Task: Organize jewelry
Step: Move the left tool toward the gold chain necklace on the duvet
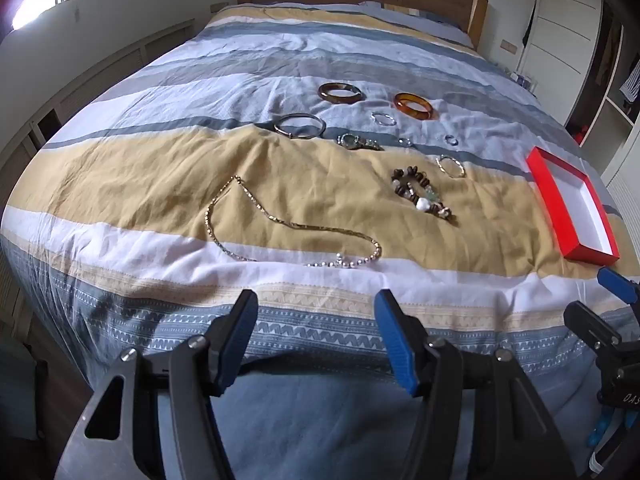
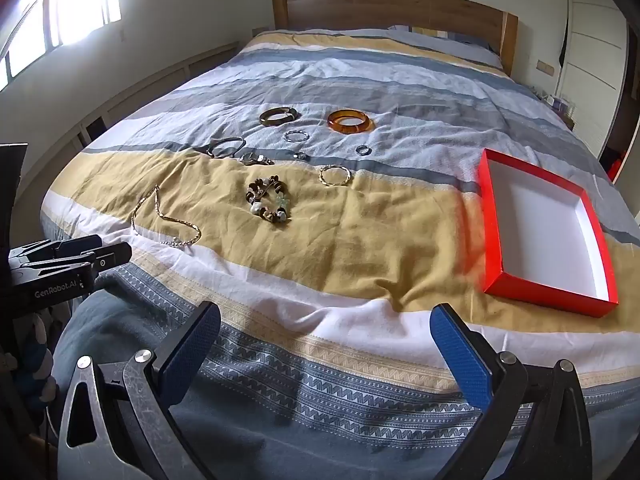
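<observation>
- Your left gripper (image 1: 316,344) and right gripper (image 2: 326,344) both hang released, holding nothing, over the bed's foot edge.
- The gold chain necklace (image 1: 280,226) lies nearest that edge; the beaded bracelet (image 2: 268,204) sits mid-duvet.
- The red box (image 2: 490,220) rests by the right edge.

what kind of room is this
Most likely a home bedroom: a made bed with a striped duvet and wooden headboard, plus white wardrobe doors at the right. Jewelry and a red box lie on the bed.
</observation>
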The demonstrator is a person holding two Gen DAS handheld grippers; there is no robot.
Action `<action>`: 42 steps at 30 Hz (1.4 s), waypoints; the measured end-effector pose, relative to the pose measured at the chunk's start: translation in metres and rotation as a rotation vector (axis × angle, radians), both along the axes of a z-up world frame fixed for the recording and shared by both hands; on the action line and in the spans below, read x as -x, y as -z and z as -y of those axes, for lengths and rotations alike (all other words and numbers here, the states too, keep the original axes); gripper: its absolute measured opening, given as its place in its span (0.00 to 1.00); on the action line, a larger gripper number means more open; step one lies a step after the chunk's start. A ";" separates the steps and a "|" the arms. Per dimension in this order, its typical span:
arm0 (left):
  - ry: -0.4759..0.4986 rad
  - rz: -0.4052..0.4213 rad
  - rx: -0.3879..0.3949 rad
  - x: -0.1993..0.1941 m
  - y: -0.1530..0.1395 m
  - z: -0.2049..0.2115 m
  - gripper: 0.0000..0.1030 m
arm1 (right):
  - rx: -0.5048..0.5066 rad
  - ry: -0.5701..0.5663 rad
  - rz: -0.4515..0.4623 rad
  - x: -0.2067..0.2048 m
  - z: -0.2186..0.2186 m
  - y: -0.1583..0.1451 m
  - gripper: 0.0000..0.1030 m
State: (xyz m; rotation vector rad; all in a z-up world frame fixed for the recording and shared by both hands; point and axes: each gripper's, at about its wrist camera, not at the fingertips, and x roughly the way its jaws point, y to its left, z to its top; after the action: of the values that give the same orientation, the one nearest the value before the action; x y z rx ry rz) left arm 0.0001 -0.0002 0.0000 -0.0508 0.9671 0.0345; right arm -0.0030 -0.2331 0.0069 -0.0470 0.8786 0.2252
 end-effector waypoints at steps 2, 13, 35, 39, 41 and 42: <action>0.000 0.000 0.000 0.000 0.000 0.000 0.57 | -0.003 0.000 0.000 0.000 0.000 0.000 0.99; 0.005 0.004 -0.003 0.006 0.004 0.004 0.57 | -0.005 0.000 0.001 0.000 -0.001 0.003 0.99; -0.003 -0.001 0.055 0.005 -0.013 -0.016 0.57 | -0.026 0.010 0.031 0.004 0.004 -0.009 0.99; -0.043 0.000 0.135 0.001 -0.016 -0.035 0.57 | -0.031 0.002 0.023 -0.001 0.004 -0.006 0.99; -0.067 -0.001 0.159 -0.001 -0.015 -0.043 0.57 | -0.034 -0.003 0.018 -0.002 0.003 -0.003 0.99; -0.083 -0.009 0.166 -0.004 -0.014 -0.048 0.57 | -0.038 -0.005 0.014 -0.004 0.003 -0.001 0.99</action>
State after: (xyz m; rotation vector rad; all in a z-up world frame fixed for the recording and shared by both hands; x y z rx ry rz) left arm 0.0042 0.0474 0.0140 -0.2437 0.9745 0.0314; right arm 0.0014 -0.2360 0.0083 -0.0157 0.8603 0.2463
